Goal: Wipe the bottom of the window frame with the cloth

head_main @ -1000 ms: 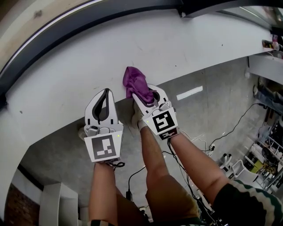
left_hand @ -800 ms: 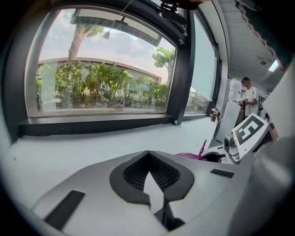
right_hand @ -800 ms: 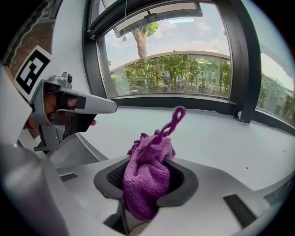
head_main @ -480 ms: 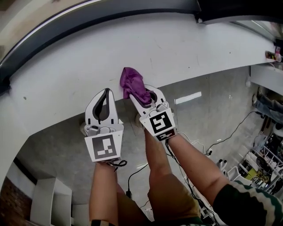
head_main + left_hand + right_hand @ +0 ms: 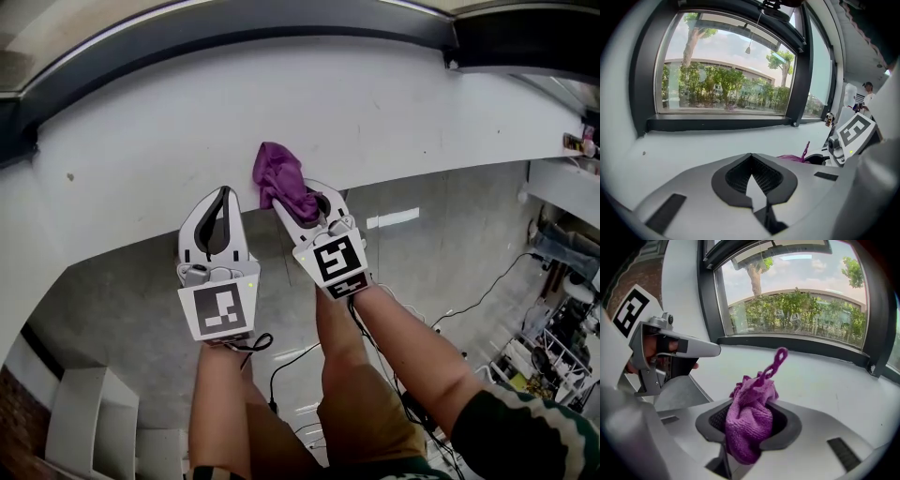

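Observation:
My right gripper is shut on a purple cloth, which bunches out of the jaws over the front part of the white sill. In the right gripper view the cloth fills the jaws of the right gripper, and a loop of it sticks up. The window frame's dark bottom rail runs along the far side of the sill, apart from the cloth. The rail also shows beyond the cloth. My left gripper is shut on nothing, just left of the cloth, with its jaws together.
A dark upright frame post stands at the right of the pane. A frame corner sits at the upper right. Below the sill lies a grey floor with cables. A white shelf unit stands at the lower left.
Both grippers and the cloth have shifted left along the sill, away from the frame corner. The right gripper's hold on the cloth is unchanged.

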Demonstrator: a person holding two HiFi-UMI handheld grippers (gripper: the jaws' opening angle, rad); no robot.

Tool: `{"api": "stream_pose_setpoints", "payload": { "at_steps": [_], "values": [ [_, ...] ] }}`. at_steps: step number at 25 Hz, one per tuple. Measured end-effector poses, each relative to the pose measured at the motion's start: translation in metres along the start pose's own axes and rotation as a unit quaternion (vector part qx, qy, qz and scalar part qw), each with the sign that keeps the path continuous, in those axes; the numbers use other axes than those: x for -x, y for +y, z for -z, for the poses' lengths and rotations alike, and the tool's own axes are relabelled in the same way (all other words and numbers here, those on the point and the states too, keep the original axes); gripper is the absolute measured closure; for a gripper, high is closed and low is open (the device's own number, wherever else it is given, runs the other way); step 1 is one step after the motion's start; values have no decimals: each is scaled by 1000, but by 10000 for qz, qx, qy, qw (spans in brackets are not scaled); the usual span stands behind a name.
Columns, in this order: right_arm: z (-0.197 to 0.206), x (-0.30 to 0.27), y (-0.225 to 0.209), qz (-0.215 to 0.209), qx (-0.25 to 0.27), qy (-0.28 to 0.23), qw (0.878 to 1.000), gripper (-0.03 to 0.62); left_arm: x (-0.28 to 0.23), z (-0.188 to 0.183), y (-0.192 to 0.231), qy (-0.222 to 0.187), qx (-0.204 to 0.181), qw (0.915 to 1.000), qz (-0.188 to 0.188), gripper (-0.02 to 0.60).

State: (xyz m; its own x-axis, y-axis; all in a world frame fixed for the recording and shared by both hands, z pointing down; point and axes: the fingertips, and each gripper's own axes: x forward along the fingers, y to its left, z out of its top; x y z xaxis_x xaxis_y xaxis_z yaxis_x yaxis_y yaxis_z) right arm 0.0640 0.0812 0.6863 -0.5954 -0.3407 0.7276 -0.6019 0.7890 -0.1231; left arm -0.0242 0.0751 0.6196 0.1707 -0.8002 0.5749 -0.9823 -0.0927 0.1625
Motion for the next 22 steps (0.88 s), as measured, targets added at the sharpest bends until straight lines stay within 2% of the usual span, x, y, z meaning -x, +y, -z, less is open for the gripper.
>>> {"api": "stream_pose_setpoints", "payload": {
  "at_steps": [11,22],
  "values": [
    [-24,-34,68,-383,256,170,9988,441,40,5,64,-92,131,9992,-359,577],
    [-42,-58,114,-372,373,247,9983,441,81,21,123,-128,312,9971,-688,577]
  ]
}}
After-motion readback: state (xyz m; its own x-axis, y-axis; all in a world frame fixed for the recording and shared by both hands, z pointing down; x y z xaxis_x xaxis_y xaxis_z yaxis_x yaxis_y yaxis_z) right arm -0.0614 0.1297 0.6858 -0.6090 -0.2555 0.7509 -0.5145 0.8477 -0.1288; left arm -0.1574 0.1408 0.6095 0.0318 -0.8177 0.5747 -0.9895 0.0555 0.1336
